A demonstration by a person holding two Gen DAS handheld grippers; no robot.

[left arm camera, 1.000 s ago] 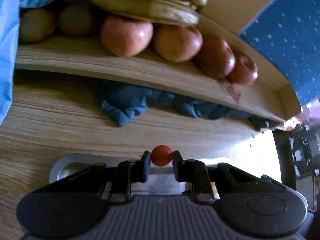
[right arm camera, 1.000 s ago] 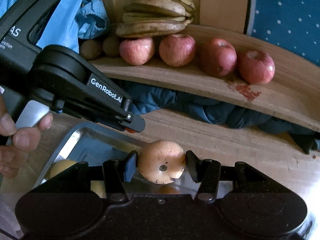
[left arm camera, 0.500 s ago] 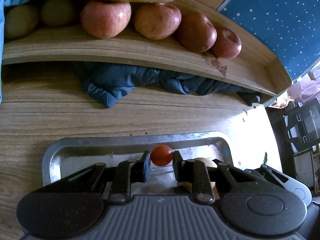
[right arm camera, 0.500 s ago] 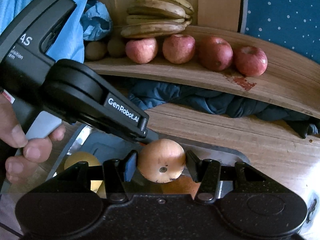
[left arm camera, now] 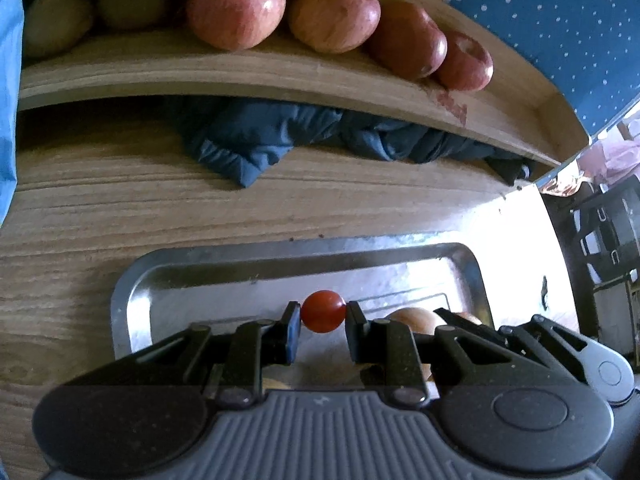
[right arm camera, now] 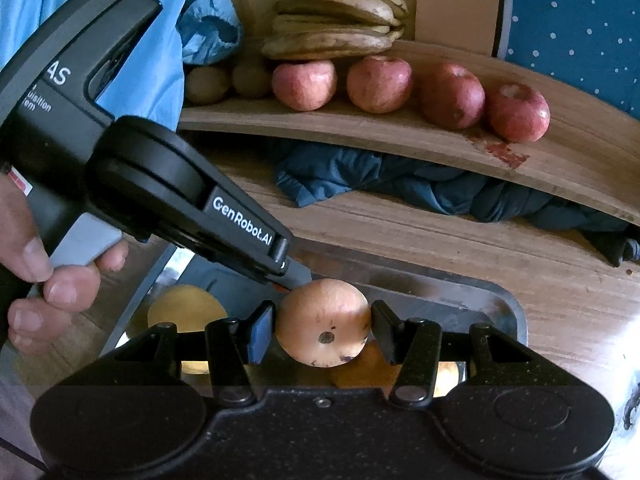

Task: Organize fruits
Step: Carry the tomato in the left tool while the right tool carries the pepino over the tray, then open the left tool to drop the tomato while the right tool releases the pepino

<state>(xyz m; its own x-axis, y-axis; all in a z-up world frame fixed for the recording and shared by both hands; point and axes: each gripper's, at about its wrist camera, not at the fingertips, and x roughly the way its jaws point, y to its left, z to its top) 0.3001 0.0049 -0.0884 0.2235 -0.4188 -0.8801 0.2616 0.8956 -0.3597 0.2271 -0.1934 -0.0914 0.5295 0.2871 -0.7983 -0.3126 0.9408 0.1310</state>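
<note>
My left gripper (left arm camera: pixel 322 320) is shut on a small red cherry tomato (left arm camera: pixel 323 311) and holds it above the metal tray (left arm camera: pixel 132 292). My right gripper (right arm camera: pixel 323 330) is shut on a round yellow-orange fruit (right arm camera: pixel 323 322) over the same tray (right arm camera: pixel 508 304). The left gripper's body (right arm camera: pixel 168 184) reaches in from the left in the right wrist view, its tip just behind the yellow-orange fruit. The yellow-orange fruit also shows in the left wrist view (left arm camera: pixel 416 316). More yellow fruits (right arm camera: pixel 184 312) lie in the tray.
A raised wooden shelf (right arm camera: pixel 400 136) carries several red apples (right arm camera: pixel 380 84), bananas (right arm camera: pixel 336 24) and kiwis (right arm camera: pixel 208 84). A dark blue cloth (right arm camera: pixel 400 184) lies under the shelf on the wooden table (left arm camera: pixel 120 208). A light blue bag (right arm camera: pixel 208 32) stands at back left.
Both grippers have drawn back from the shelf and now hang over the tray, each still holding its fruit. The tray has come fully into the left wrist view.
</note>
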